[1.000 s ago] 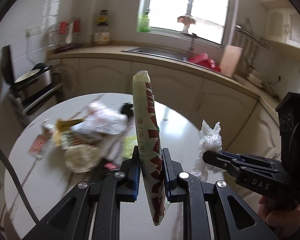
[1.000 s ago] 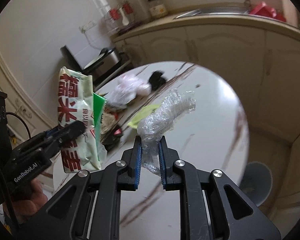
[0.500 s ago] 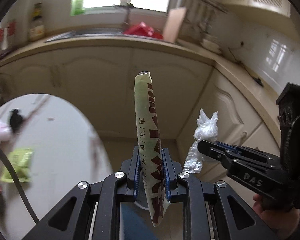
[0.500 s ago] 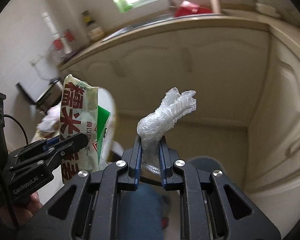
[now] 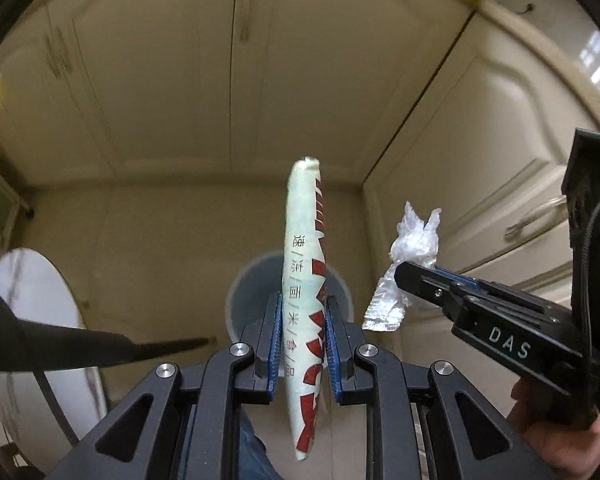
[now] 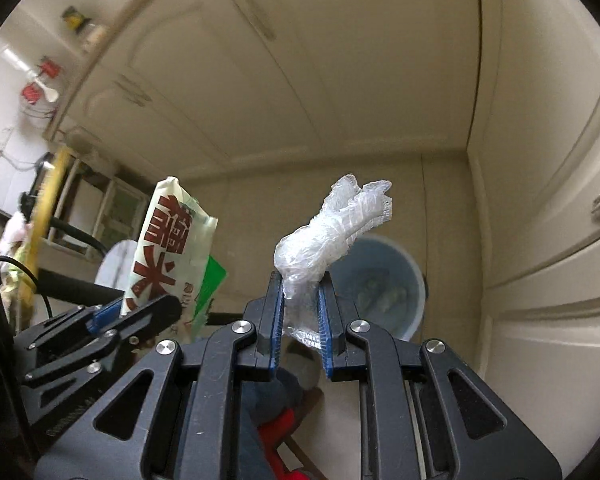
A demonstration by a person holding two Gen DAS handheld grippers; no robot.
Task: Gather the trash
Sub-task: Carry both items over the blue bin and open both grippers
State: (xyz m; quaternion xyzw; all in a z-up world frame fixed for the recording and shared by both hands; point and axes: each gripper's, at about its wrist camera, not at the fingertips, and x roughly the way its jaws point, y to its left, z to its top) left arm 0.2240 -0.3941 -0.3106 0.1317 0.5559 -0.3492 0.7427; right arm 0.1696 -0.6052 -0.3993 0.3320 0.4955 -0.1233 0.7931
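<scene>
Now both hands aim at the blue bin (image 6: 384, 280) on the floor. The left gripper (image 5: 302, 332) has its jaws closed on the food wrapper (image 5: 304, 264); the right gripper (image 6: 300, 312) pinches crumpled plastic film (image 6: 324, 240), probably for dropping.

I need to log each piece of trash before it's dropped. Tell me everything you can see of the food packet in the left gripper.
The food packet is a flat, glossy plastic pouch, pale green-white with large dark red Chinese characters and a bright green panel on one face. It looks limp and thin, probably empty. It stands upright and edge-on, clamped at its lower half between the blue pads of the left gripper, its sealed top edge free. Only those pads touch it. It hangs above the floor, in front of the blue bin.
</scene>
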